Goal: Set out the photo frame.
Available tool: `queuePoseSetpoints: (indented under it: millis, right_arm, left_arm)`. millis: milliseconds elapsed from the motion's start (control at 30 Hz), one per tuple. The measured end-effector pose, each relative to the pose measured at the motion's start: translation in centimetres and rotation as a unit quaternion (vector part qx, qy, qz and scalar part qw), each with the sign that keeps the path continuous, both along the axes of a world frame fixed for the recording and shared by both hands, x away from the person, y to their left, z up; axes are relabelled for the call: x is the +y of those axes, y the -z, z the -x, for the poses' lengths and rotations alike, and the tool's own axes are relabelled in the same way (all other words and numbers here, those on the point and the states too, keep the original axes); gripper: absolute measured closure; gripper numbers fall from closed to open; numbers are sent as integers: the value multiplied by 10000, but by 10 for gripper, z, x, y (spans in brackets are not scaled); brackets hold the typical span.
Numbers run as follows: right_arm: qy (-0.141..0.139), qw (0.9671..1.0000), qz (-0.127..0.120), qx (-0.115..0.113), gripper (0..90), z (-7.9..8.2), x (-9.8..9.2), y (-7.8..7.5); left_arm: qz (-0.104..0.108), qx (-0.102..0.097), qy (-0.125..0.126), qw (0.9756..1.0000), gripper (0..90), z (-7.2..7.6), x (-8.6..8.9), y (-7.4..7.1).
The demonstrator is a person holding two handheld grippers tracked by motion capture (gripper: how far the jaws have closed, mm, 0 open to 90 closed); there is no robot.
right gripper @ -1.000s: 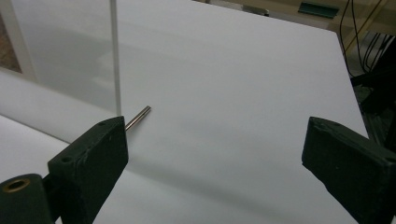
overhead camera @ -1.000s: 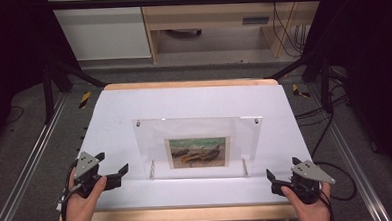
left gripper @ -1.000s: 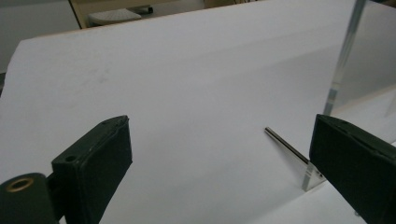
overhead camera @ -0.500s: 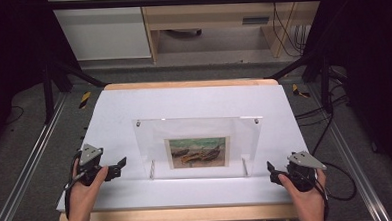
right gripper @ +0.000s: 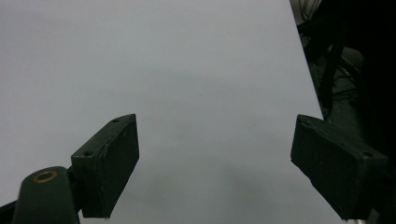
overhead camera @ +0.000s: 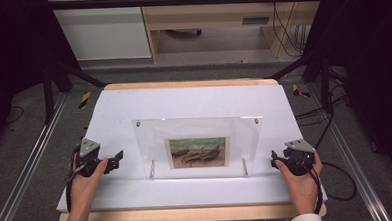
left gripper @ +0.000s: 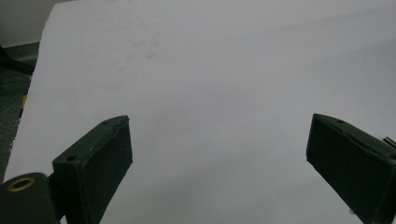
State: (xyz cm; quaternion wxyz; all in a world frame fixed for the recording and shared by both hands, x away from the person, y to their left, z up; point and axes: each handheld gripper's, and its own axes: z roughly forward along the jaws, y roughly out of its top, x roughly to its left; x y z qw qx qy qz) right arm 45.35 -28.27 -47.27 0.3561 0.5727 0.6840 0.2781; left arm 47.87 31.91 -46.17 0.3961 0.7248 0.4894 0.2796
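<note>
**Both grippers low at the near edge, frame not yet touched**

Near edge of the table (overhead camera: 133, 105), white sheet over it. Left gripper (overhead camera: 117, 158) sits toward the near left corner, jaws apart with nothing but bare sheet between them. Right gripper (overhead camera: 273, 160) toward the near right corner, jaws wide and empty; they have just been closing a little, on nothing. Between the two, mid-table, stands a clear acrylic frame (overhead camera: 200, 135) on two small posts, upright, a small landscape picture (overhead camera: 198, 152) inside it. Each gripper is near a side edge of the frame but apart from it.

Judgement: approach step. Next move calls for bringing each gripper in to a side edge, then closing on the panel evenly so it does not tip.
</note>
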Motion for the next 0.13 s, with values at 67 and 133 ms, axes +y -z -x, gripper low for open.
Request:
queuePoseSetpoints:
  millis: [67, 133]
  right_arm:
    - [-92, 9998, -172, -74, 161, 0, 0, -1]
    - [-153, 9991, -378, -98, 162, 0, 1, -2]
  left_arm:
    - [19, 8, 41, 10000, 65, 0, -2, 0]
    - [24, 14, 71, 10000, 65, 0, -3, 0]
